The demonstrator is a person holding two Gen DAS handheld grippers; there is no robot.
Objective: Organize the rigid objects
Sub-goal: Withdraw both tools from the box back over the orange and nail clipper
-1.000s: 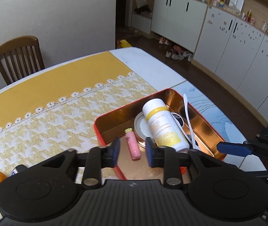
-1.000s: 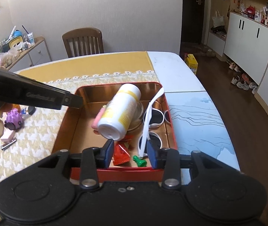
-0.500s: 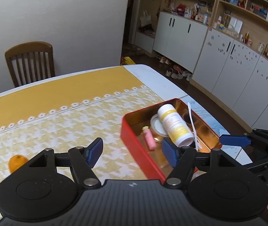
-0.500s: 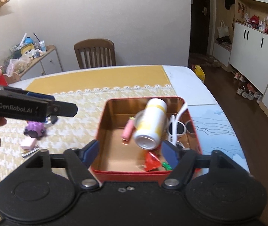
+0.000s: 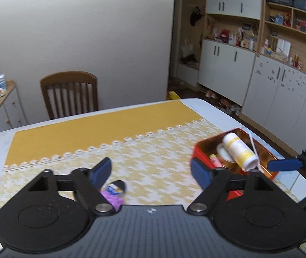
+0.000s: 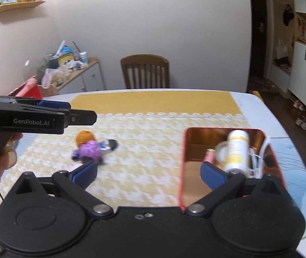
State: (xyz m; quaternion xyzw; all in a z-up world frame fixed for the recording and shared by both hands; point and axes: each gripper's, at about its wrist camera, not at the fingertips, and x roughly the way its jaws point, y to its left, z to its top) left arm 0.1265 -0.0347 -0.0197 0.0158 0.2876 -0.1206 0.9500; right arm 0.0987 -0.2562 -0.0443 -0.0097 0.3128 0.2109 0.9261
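A red tin box [image 6: 183,161] [image 5: 198,148] stands on the right of the table. It holds a white and yellow bottle [image 6: 236,150] [image 5: 239,150], a pink tube [image 6: 208,157] [image 5: 216,161], a round tin and white sunglasses [image 6: 260,159]. A purple toy [image 6: 89,150] [image 5: 112,197], an orange ball [image 6: 85,137] and a small dark-haired figure [image 6: 108,145] [image 5: 116,187] lie on the cloth to the left. My left gripper [image 5: 150,172] is open and empty above the cloth; it also shows in the right wrist view [image 6: 84,116]. My right gripper [image 6: 148,174] is open and empty, raised in front of the box.
The table carries a yellow and white patterned cloth [image 6: 144,150]. A wooden chair [image 6: 145,71] [image 5: 70,94] stands at the far side. A cluttered side cabinet [image 6: 75,73] is at the left, white cupboards [image 5: 282,94] at the right.
Both grippers have opened wide and pulled back and up from the box, swinging left. The bottle and pink tube stay in the box. The toys on the cloth have come into view.
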